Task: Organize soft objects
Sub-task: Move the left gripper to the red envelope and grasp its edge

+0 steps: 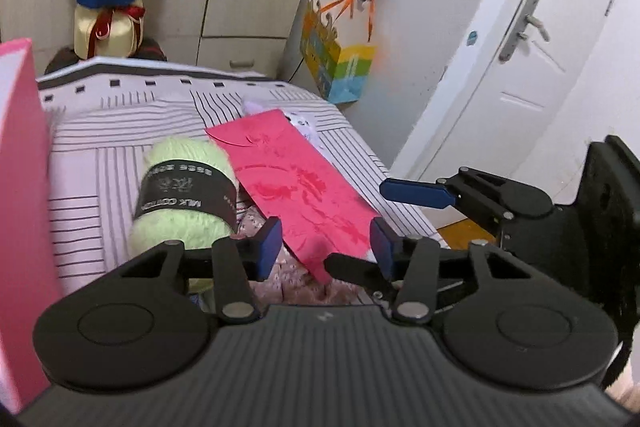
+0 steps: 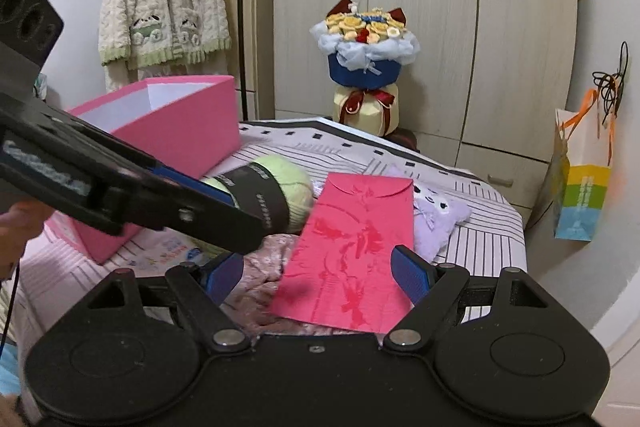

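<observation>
A light green yarn ball (image 1: 184,199) with a black label lies on the striped bed, also in the right wrist view (image 2: 276,195). A pink envelope (image 1: 296,187) (image 2: 352,255) lies beside it, over a pink floral cloth (image 1: 280,275) (image 2: 264,275). A purple plush toy (image 2: 436,219) peeks out beyond the envelope. My left gripper (image 1: 324,247) is open and empty, low over the cloth and envelope. My right gripper (image 2: 320,275) is open and empty around the envelope's near end; it shows in the left wrist view (image 1: 404,223).
An open pink box (image 2: 180,131) (image 1: 20,187) stands on the bed at the left. A flower bouquet (image 2: 366,67) stands behind the bed before a wardrobe. A colourful paper bag (image 2: 580,195) hangs at the right wall. A white door (image 1: 520,47) is at right.
</observation>
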The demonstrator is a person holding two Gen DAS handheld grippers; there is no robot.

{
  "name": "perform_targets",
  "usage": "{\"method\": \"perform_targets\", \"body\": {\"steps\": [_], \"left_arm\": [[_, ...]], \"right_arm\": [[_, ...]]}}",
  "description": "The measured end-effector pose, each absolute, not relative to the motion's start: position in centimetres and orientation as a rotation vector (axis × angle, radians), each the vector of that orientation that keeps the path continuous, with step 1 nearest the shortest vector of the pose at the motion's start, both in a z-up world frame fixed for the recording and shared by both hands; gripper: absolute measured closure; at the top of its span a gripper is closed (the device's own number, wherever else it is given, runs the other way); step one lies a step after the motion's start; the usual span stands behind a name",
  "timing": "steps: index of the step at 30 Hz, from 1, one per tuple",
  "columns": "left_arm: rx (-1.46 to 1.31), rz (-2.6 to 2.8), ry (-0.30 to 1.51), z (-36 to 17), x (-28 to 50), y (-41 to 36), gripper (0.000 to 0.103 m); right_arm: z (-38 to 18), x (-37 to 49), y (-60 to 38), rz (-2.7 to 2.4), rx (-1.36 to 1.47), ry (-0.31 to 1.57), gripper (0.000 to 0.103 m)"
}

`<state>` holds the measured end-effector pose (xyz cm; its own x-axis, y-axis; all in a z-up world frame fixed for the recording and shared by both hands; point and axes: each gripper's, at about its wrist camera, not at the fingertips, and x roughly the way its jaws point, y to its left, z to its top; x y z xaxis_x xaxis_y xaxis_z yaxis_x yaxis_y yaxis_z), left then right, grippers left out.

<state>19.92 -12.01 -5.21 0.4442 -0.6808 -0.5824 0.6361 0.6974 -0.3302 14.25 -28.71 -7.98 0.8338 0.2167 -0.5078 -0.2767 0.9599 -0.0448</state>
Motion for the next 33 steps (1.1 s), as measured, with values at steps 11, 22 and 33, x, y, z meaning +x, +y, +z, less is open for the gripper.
{"method": "perform_targets", "body": {"steps": [11,22,33], "left_arm": [[-0.036,-0.713,0.831,-8.6,21.6,-15.3,0.057],[-0.093,-0.683,0.817,-9.5,21.7,-15.7,0.057],[-0.178,-0.674,0.854,-9.8,22.2,-15.6,0.053]], "right_arm": [[-10.1,16.1,-28.8,0.229,-0.190,0.589,0.015],[-11.3,17.5,-29.5,0.227,-0.107,0.636,0.008],[-11.2,17.4,-28.5,0.192,-0.256,0.614,0.007]]}}
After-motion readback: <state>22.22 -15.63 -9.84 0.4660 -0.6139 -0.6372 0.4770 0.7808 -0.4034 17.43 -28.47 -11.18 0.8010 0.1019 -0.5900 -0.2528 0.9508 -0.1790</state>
